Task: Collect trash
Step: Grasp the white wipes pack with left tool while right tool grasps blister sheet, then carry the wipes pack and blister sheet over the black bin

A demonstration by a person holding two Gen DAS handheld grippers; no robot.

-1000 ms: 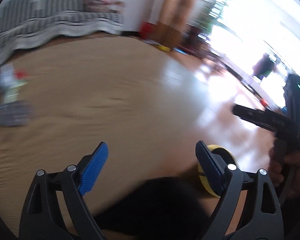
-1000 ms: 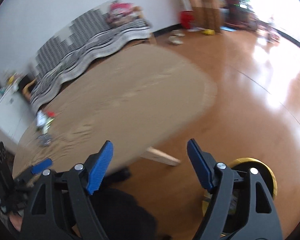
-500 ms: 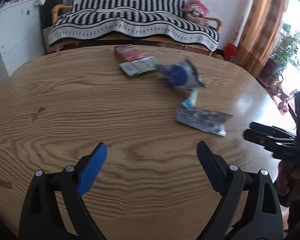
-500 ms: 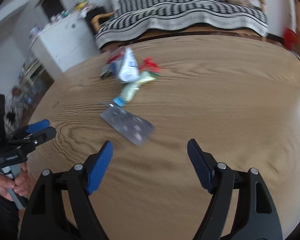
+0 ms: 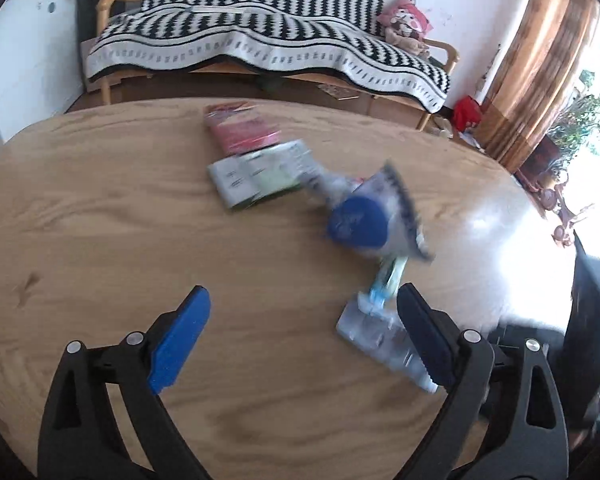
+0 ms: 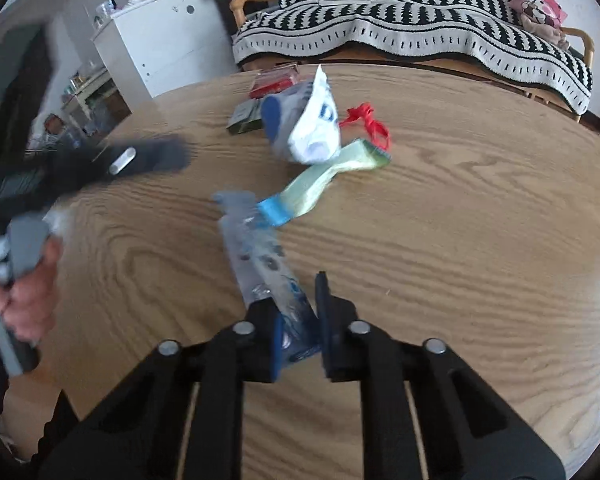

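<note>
An oval wooden table (image 6: 440, 216) with bold grain fills both views; behind it, at twelve o'clock, stands a wooden-armed sofa (image 5: 268, 44) under a black-and-white patterned throw, a pink soft toy (image 5: 408, 24) at its right end. A white cabinet (image 6: 160, 44) sits at ten o'clock in the right wrist view, and an orange-brown curtain (image 5: 540, 72) hangs at two o'clock in the left wrist view, beside a bright window. The trash lies in a loose line across the tabletop. The right gripper (image 6: 298, 320) has just been closing, and its jaws stand nearly together, pinching the near end of a silvery foil wrapper (image 6: 256, 264); the wrapper runs away from the pads toward eleven o'clock, crinkled, printed with dark spots and blue. Touching its far end is a pale green strip wrapper (image 6: 324, 176) with a blue tip, then a crumpled white-and-blue bag (image 6: 308, 124), a red string (image 6: 366, 120) at one o'clock, and flat green and red packets (image 6: 274, 78) farthest off. The left gripper (image 5: 302, 340) hangs over bare wood with its jaws spread wide and nothing between them; from there the foil wrapper lies just past its right finger, at two o'clock. A hand (image 6: 24, 292) grips the left tool at nine o'clock in the right wrist view, blurred.
</note>
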